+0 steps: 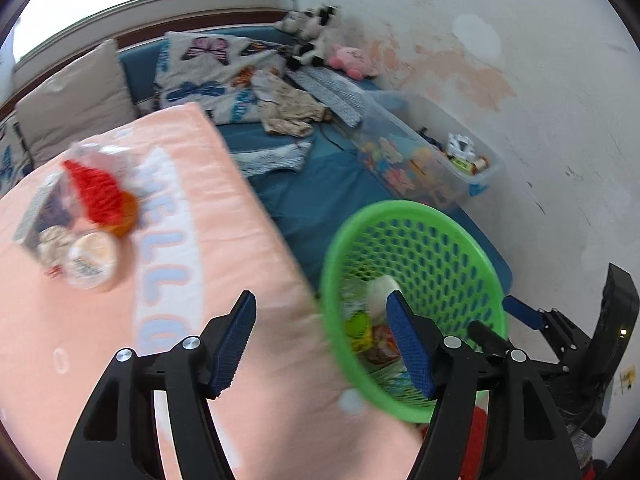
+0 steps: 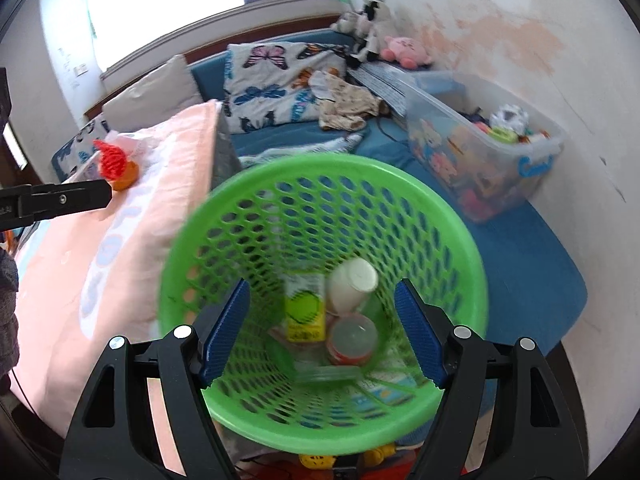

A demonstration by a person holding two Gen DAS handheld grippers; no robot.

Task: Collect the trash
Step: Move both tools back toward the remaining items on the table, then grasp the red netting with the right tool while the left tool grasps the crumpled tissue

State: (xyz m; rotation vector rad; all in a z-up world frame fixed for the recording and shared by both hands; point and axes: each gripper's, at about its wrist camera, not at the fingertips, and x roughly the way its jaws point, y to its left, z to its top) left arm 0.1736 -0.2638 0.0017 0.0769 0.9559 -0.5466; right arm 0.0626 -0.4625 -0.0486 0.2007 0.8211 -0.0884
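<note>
Left gripper (image 1: 322, 338) open, empty, above the peach blanket's (image 1: 224, 216) edge. Right gripper (image 2: 322, 330) open, empty, over green basket (image 2: 460, 232) holding trash.

Daylight admitted through window (image 2: 168, 4), blown out to white. Scene brightly, evenly lit; shadows soft. Strong fisheye bending, dark vignette at corners. Motion blur seen on green basket (image 2: 320, 184) rim and pink blanket (image 1: 224, 216).

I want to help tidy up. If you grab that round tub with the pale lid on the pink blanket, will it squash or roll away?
The round tub looks like thin plastic, so probably light and a bit squashy. Lying flat, it likely won't roll. The soft pink blanket should stop sliding.
</note>
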